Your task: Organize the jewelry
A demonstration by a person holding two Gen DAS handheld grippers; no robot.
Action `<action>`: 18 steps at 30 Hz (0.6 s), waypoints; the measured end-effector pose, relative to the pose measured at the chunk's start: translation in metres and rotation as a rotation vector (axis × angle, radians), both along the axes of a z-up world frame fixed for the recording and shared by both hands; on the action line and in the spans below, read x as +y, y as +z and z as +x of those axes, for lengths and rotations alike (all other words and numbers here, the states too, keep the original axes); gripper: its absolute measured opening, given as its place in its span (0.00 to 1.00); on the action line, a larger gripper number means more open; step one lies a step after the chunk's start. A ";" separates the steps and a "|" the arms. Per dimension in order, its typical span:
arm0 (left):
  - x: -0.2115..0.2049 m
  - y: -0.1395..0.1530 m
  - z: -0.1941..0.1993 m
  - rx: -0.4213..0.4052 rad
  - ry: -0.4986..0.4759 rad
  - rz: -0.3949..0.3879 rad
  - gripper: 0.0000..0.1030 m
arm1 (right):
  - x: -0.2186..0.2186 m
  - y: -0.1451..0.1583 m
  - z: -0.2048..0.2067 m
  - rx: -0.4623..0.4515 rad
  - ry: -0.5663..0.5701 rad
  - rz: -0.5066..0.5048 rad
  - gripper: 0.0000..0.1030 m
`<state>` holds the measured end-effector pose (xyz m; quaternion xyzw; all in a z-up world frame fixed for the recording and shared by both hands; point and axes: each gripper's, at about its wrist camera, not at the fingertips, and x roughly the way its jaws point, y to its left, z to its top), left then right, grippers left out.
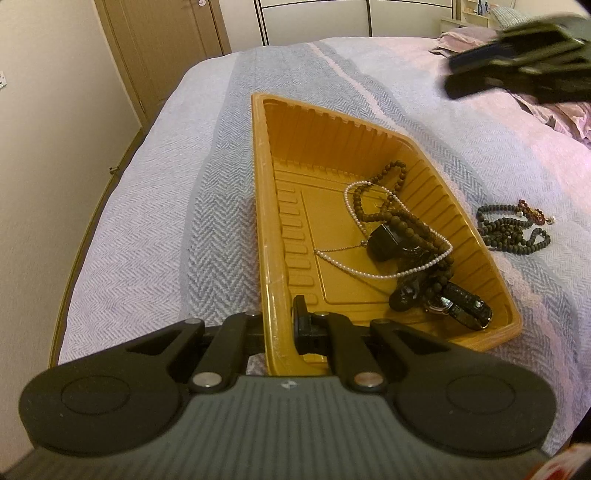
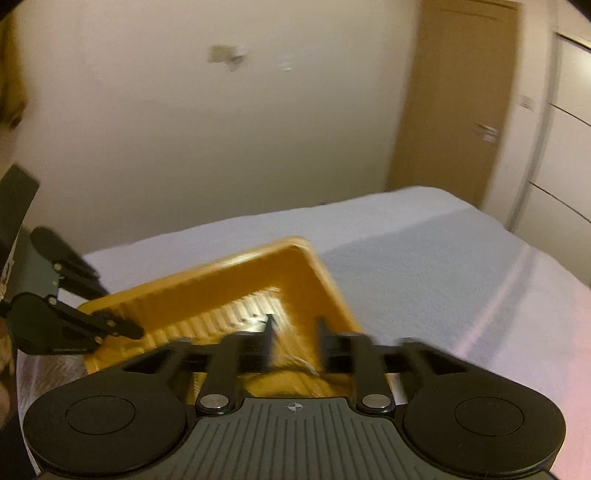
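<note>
A yellow plastic tray [image 1: 258,155] lies on the bed. In it are a brown bead necklace [image 1: 391,218], a pearl necklace [image 1: 373,275] and dark watch-like pieces [image 1: 461,304], all tangled together. My left gripper [image 1: 280,318] is shut on the tray's near rim, one finger inside the wall and one outside. A dark bead necklace [image 1: 511,230] and a small red bracelet [image 1: 533,212] lie on the cover to the right of the tray. My right gripper [image 2: 295,338] hangs over the tray [image 2: 258,266], open, with a thin pale strand [image 2: 301,363] just below the gap. The view is blurred.
The bed has a pale blue herringbone cover [image 1: 147,229] with a pink part [image 1: 443,122] on the right and crumpled bedding [image 1: 554,114] beyond. A metal headboard [image 1: 314,14] and a wooden door [image 1: 162,44] stand behind. The bed's left edge [image 1: 85,236] drops away.
</note>
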<state>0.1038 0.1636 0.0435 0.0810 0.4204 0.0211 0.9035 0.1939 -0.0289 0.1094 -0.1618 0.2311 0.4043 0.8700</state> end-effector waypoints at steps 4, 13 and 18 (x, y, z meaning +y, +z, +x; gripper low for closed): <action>0.000 0.000 0.000 0.000 0.000 -0.002 0.05 | -0.066 -0.008 -0.005 0.041 -0.157 0.073 0.53; -0.002 0.001 -0.001 -0.005 0.010 -0.003 0.05 | -0.198 -0.075 -0.025 0.214 -0.524 0.062 0.53; -0.002 0.003 -0.001 -0.005 0.010 0.002 0.05 | -0.217 -0.120 -0.037 0.277 -0.569 0.016 0.52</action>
